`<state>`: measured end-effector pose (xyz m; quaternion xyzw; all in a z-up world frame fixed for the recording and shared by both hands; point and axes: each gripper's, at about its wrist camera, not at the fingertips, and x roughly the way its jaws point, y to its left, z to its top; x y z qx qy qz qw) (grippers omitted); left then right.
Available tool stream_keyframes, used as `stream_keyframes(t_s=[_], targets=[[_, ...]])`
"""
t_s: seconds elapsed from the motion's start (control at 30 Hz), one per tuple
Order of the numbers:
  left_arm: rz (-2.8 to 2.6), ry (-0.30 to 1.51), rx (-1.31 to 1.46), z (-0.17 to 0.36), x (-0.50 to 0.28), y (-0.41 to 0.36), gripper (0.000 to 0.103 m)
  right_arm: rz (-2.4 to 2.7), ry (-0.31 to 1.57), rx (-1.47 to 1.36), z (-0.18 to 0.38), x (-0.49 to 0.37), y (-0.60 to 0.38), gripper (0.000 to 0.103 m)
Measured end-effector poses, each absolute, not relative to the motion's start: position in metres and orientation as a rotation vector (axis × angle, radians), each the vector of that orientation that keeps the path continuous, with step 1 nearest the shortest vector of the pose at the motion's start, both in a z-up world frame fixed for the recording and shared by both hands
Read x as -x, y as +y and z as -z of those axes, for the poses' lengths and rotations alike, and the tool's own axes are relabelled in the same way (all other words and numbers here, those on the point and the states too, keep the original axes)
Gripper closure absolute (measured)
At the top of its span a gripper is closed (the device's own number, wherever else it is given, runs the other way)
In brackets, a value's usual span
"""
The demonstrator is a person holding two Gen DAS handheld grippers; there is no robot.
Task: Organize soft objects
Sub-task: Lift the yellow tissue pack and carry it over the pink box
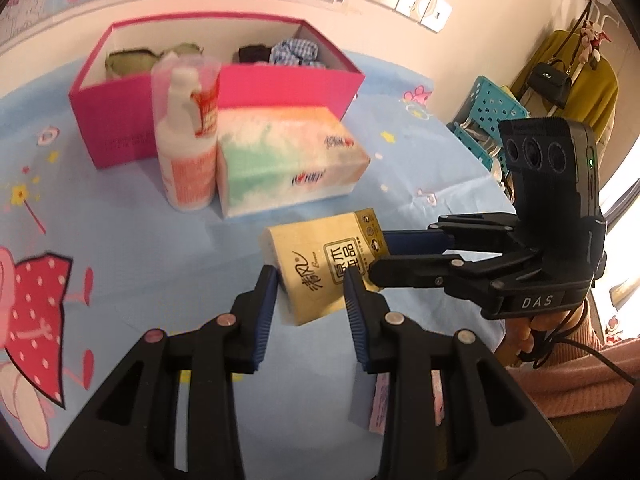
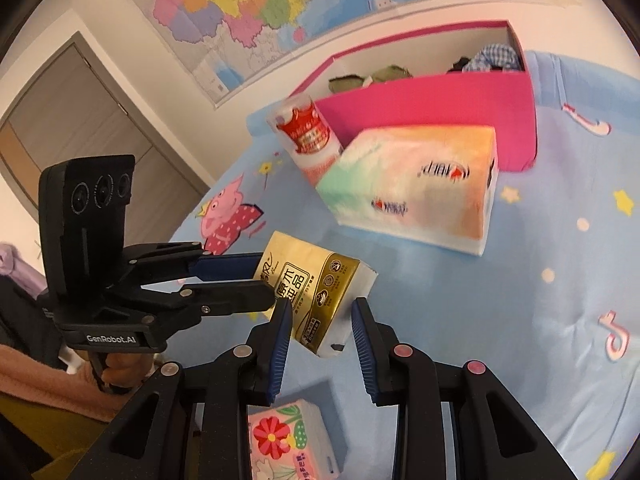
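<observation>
1. The surface (image 1: 132, 240) is covered by a soft light-blue cloth, lightly creased, printed with cartoon pigs, stars and small pink figures.
2. A rigid pink box (image 1: 280, 88) of smooth card, open-topped and white inside, stands at the far edge. Crumpled olive fabric (image 1: 132, 60) fills its left part; dark cloth and a blue checked cloth (image 1: 294, 53) fill its right part.
3. A large tissue pack (image 1: 288, 160), a puffy block in glossy film with peach, white and green washes, lies just in front of the box.
4. A tall wrapped roll pack (image 1: 186, 148), a cylinder in shiny white film with red print, stands touching the large pack's left end.
5. The small tissue pack (image 1: 320, 272), a soft yellow-gold block in crinkly film with dark lettering, is off the cloth and tilted, between the two grippers and in front of the large pack.
6. The left gripper (image 1: 310, 292), black plastic with ribbed blue fingers (image 1: 266, 312), is nearly closed and pinches one end of the small pack.
7. The right gripper (image 2: 322, 328) has its fingers (image 2: 280, 344) narrowly parted around the other end; whether both pads press it I cannot tell.
8. A floral tissue pack (image 2: 288, 440), pink with a red flower, lies flat beneath the right gripper.
</observation>
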<state>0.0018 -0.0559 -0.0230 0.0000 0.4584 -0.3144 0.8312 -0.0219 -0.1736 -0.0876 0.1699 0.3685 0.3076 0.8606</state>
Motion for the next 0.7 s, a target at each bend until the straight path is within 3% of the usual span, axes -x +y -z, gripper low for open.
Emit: stream_keyframes(t_s=[0.7], targets=[[0.649,0.894,-0.046,-0.002,-0.017,-0.070,0.067,-0.610,0.682,-0.334,0.057,0.020,-0.188,0.071]])
